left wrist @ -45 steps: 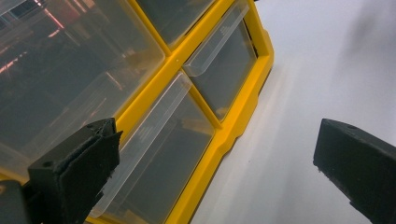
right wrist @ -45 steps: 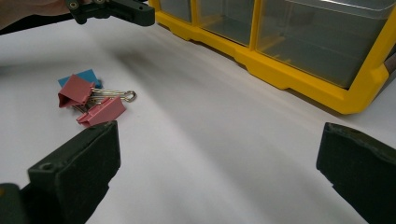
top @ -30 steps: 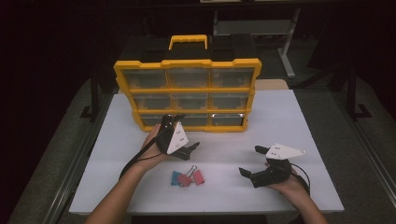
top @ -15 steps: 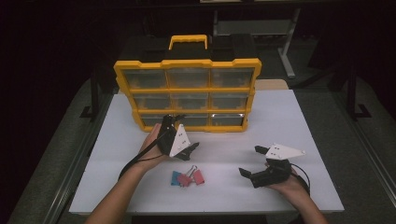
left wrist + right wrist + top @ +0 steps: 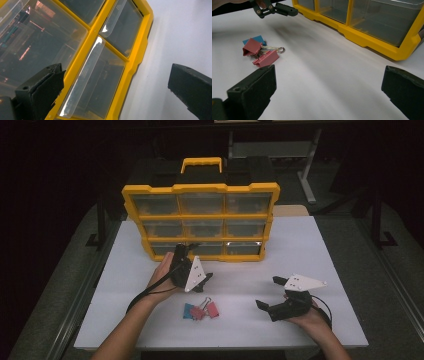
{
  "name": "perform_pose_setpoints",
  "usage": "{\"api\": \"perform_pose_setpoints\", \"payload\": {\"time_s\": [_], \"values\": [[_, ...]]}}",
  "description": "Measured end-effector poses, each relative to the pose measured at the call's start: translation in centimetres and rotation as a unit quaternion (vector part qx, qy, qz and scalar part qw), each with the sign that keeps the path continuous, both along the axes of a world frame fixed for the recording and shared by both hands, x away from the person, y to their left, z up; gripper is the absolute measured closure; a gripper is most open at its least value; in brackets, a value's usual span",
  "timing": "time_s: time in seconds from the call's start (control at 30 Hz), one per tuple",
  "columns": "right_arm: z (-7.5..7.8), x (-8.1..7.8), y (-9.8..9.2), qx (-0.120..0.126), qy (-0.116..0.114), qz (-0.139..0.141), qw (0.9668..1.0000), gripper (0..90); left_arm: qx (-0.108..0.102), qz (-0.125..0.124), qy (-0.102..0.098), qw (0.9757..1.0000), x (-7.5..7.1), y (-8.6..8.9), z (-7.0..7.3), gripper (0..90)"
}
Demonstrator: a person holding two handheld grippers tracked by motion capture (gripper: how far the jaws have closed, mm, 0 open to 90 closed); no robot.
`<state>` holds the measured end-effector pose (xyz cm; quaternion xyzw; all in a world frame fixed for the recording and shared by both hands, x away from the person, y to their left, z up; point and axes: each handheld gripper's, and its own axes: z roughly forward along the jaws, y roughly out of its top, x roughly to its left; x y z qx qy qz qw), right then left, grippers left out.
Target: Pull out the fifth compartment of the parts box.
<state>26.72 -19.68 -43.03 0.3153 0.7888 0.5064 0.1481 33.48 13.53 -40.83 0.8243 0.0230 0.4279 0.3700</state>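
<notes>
A yellow drawer organizer [image 5: 200,215] stands at the table's [image 5: 320,250] far side. The left gripper [image 5: 192,262], jaws wide, hovers near its bottom-left drawer [image 5: 92,82] (clear-fronted). The right gripper [image 5: 270,295] gapes right of three binder clips [image 5: 201,310].

In the left gripper view, the yellow drawer cabinet [image 5: 130,67] is cut off by the top, left and bottom edges; what lies inside its clear drawers [image 5: 100,82] cannot be told behind reflections. In the high view, the left gripper [image 5: 192,267] hides part of the bottom-left drawer, and the drawer contents are too small to tell. In the right gripper view, the blue binder clip [image 5: 255,39] lies partly hidden behind the pink clips [image 5: 259,52]; the cabinet runs off the top and right edges.
</notes>
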Motion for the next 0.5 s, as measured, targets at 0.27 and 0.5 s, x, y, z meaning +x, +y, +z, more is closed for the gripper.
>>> {"api": "perform_pose_setpoints", "payload": {"time_s": [0.27,0.5], "values": [[0.00,-0.01,-0.01,0.000,0.000,0.000,1.0000,0.0,0.030,0.006,-0.031,0.9991,-0.31,-0.31,-0.06,0.0],[-0.01,-0.01,0.00,-0.001,0.000,0.000,1.0000,0.0,0.052,0.007,-0.053,0.9972,-0.47,-0.50,-0.05,0.0]]}}
